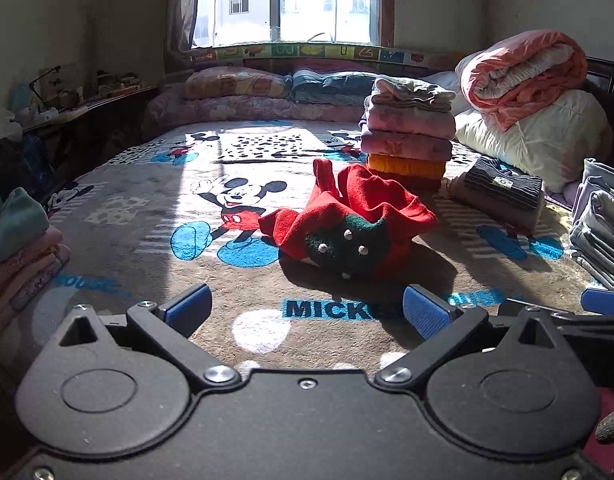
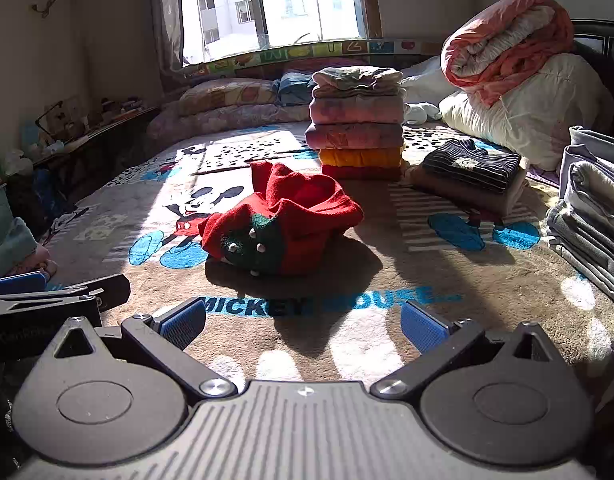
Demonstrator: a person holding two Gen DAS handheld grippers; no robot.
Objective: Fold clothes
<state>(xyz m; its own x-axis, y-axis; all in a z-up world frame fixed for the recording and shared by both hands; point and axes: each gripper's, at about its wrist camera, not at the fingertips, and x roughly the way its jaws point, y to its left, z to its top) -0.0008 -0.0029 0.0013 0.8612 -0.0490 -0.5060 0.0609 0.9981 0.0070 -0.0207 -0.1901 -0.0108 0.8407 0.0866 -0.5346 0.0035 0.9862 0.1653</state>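
Observation:
A crumpled red garment [image 1: 347, 220] with a dark green patch and white beads lies in a heap on the Mickey Mouse blanket [image 1: 147, 216], a little beyond both grippers. The right wrist view shows the same red garment [image 2: 283, 220] ahead and slightly left of centre. My left gripper [image 1: 305, 312] is open, its blue pads wide apart with only blanket between them. Just as wide stands my right gripper [image 2: 303, 322], open and holding nothing. The left gripper's fingers [image 2: 47, 292] show at the left edge of the right wrist view.
A tall stack of folded clothes [image 2: 357, 124] stands behind the garment, and a striped folded pile [image 2: 469, 178] to its right. Grey folded clothes [image 2: 587, 216] sit at the right edge, pastel ones [image 1: 19, 248] at the left. Rolled quilts [image 2: 515, 76] and pillows line the back.

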